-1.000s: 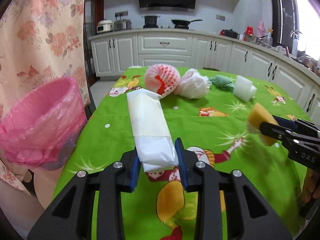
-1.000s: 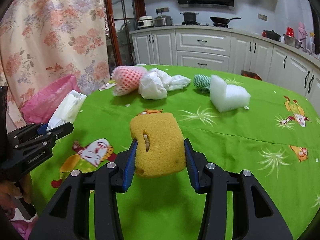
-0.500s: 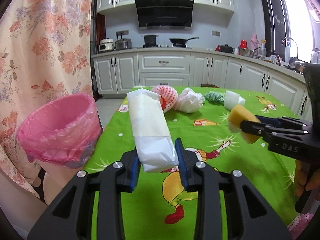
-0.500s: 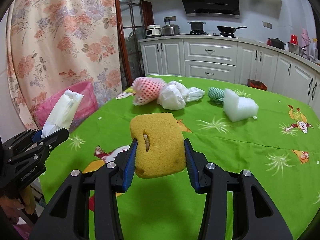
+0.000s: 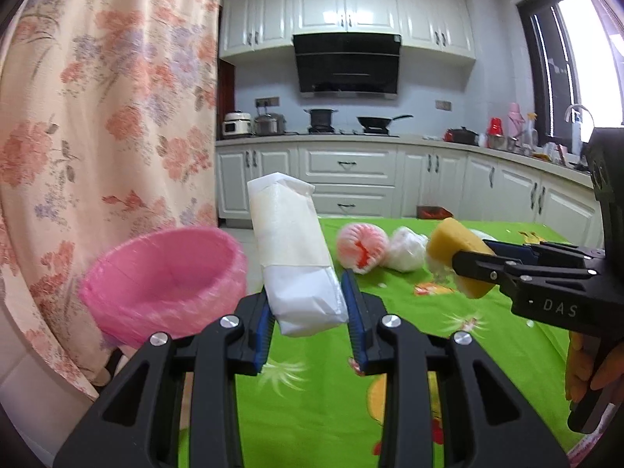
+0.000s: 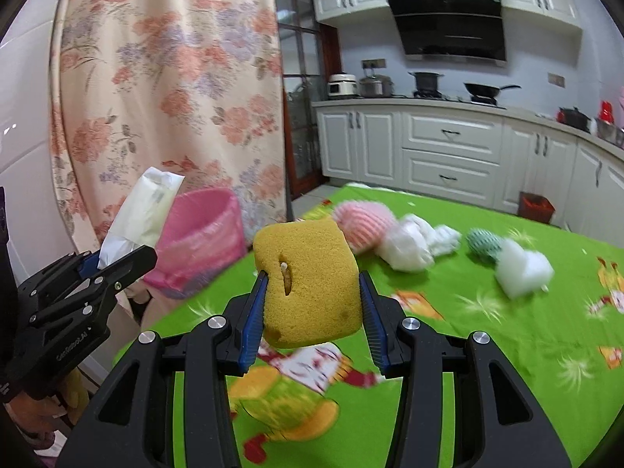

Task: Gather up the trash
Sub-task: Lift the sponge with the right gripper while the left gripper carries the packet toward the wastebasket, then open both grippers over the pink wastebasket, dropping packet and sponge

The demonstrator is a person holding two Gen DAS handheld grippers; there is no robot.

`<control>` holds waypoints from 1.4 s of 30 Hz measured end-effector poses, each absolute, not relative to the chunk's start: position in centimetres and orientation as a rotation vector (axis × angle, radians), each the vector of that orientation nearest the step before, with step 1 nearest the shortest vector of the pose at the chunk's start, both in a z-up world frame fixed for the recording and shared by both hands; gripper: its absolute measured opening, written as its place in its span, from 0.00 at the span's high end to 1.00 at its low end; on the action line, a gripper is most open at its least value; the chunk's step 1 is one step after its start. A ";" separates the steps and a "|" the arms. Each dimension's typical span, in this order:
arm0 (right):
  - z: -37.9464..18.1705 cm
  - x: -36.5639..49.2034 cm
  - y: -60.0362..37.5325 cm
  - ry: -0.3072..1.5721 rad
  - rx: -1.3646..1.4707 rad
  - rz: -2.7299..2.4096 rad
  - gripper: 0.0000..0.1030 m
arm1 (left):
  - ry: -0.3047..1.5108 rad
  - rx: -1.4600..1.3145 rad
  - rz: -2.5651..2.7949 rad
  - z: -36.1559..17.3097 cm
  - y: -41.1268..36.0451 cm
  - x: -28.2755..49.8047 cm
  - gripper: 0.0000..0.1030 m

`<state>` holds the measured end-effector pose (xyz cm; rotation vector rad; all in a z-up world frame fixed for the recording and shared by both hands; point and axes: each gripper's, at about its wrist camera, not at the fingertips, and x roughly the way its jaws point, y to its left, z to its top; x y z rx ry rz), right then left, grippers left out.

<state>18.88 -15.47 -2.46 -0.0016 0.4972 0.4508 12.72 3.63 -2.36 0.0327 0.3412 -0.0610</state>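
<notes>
In the left wrist view, the left tongs (image 5: 308,323) gripped a long white paper-wrapped packet (image 5: 296,257), raised above the green cartoon-print bench (image 5: 507,351) beside the pink plastic-lined bin (image 5: 167,280). In the right wrist view, the right tongs (image 6: 314,308) clamped a yellow sponge block (image 6: 310,284) over the bench, with a pink foam fruit net (image 6: 362,220), crumpled white bag (image 6: 413,243) and white foam piece (image 6: 522,269) lying beyond.
</notes>
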 end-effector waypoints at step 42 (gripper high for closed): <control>-1.6 33.5 5.5 0.528 -0.031 0.806 0.48 | 0.411 -0.108 0.171 -3.2 24.8 23.7 0.46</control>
